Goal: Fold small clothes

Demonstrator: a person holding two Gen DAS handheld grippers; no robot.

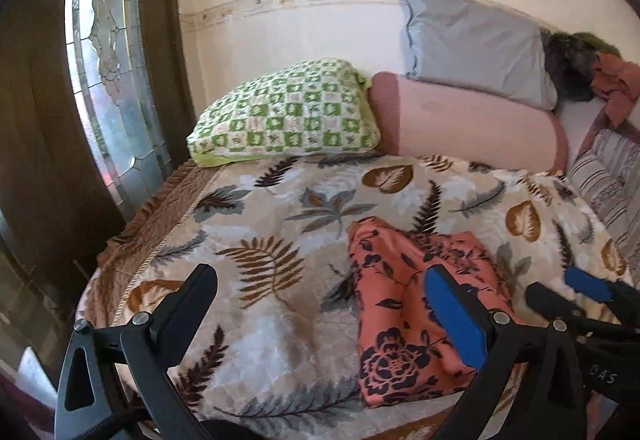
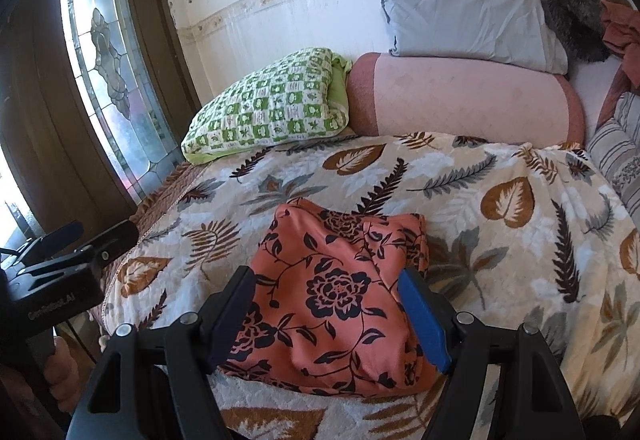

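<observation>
Coral cloth (image 2: 332,300): soft, black-flowered, folded, lower centre on the plush leaf-print blanket (image 2: 500,200).
Right gripper (image 2: 326,324): jaws wide, empty.
Left gripper (image 1: 320,304): wide, empty.
Behind: checked pillow (image 2: 268,108), pink bolster (image 2: 468,104).

One folded floral garment (image 2: 336,304); one leaf-print blanket (image 2: 500,240); three pillows: green-checked (image 2: 268,108), pink (image 2: 468,104), grey (image 2: 464,20)

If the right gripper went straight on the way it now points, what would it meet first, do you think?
Most likely the folded orange floral garment: it lies on the leaf-patterned blanket directly between and beyond the open right gripper, though the depth between them is unclear.
</observation>
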